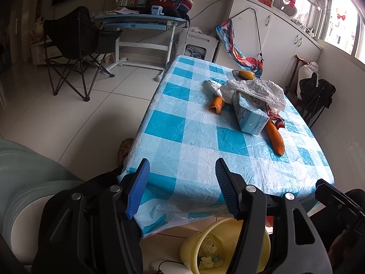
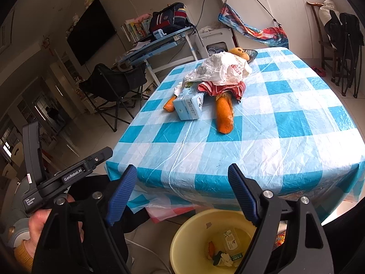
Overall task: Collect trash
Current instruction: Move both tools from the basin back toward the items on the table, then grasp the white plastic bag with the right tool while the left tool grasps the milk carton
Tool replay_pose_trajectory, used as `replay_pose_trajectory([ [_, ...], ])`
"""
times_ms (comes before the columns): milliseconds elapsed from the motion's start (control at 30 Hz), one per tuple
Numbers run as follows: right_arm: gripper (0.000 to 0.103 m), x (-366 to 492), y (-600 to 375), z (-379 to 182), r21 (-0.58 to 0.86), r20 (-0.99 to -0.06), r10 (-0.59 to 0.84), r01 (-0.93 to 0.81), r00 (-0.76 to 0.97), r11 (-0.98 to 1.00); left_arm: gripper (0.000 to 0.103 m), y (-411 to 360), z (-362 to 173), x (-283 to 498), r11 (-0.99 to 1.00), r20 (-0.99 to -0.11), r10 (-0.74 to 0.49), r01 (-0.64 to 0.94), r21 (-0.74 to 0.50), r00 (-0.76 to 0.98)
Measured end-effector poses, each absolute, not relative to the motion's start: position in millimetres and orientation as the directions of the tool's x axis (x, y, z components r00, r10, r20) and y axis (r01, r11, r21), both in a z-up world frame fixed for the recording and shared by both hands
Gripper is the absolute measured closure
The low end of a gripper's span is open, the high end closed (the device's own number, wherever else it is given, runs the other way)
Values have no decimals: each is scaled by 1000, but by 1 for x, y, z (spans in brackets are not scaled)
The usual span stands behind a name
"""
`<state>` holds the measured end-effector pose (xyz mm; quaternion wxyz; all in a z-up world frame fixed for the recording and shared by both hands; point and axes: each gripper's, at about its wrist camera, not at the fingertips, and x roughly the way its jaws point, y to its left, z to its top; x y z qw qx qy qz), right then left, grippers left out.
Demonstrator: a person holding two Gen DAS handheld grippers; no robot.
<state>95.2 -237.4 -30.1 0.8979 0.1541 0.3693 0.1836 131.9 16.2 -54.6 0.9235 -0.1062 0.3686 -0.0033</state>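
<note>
A living room table (image 2: 285, 123) in a blue-checked cloth holds trash (carrot pieces (image 2: 224, 115), a pale blue carton (image 2: 189, 107), a white plastic bag (image 2: 220, 69) hiding what lies beneath), while the left gripper (image 1: 182, 187) and right gripper (image 2: 182, 194) hang tilted downward at its near edge, both agape and empty, above a yellow bucket (image 2: 194, 233) partly blocked by their black frames.

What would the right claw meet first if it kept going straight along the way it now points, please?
Most likely the checked tablecloth near the table's front edge, which lies bare between the open right claw fingers; the long orange peel lies further on. Depth is uncertain.
</note>
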Motion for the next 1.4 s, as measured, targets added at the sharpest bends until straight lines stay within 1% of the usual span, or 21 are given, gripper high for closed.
replay_pose_trajectory([
  [300,24,136,-230,-23,413,-613,436,-203,659,888,45,27,-57,137,971,-681,-73,-103,-215,729],
  [467,24,161,-230,-23,439,-607,453,-200,653,876,45,32,-61,140,968,-687,-67,-119,-219,724],
  [800,24,183,-214,-21,427,-601,465,-231,650,874,45,31,-63,154,968,-686,-69,-117,-221,724],
  [900,24,187,-206,-7,351,-589,449,-288,672,891,45,32,-62,161,966,-685,-76,-117,-230,724],
  [1000,23,204,-205,14,221,-589,397,-333,703,917,44,31,-62,166,964,-682,-83,-115,-241,727],
  [1067,21,226,-199,25,125,-629,367,-377,685,918,44,29,-63,170,965,-683,-86,-111,-239,726],
  [1133,20,250,-186,30,-6,-670,319,-435,671,901,44,25,-64,173,966,-685,-92,-101,-237,723],
  [1233,20,286,-164,19,-184,-754,215,-513,621,838,44,18,-65,175,971,-688,-97,-83,-223,719],
  [1300,20,306,-154,1,-276,-812,116,-552,572,787,44,17,-67,176,973,-691,-97,-78,-218,717],
  [1367,26,321,-149,-12,-335,-837,43,-574,545,747,44,18,-70,177,972,-697,-95,-85,-219,711],
  [1400,44,328,-149,-19,-324,-861,27,-590,508,740,44,20,-72,178,971,-700,-94,-91,-222,707],
])
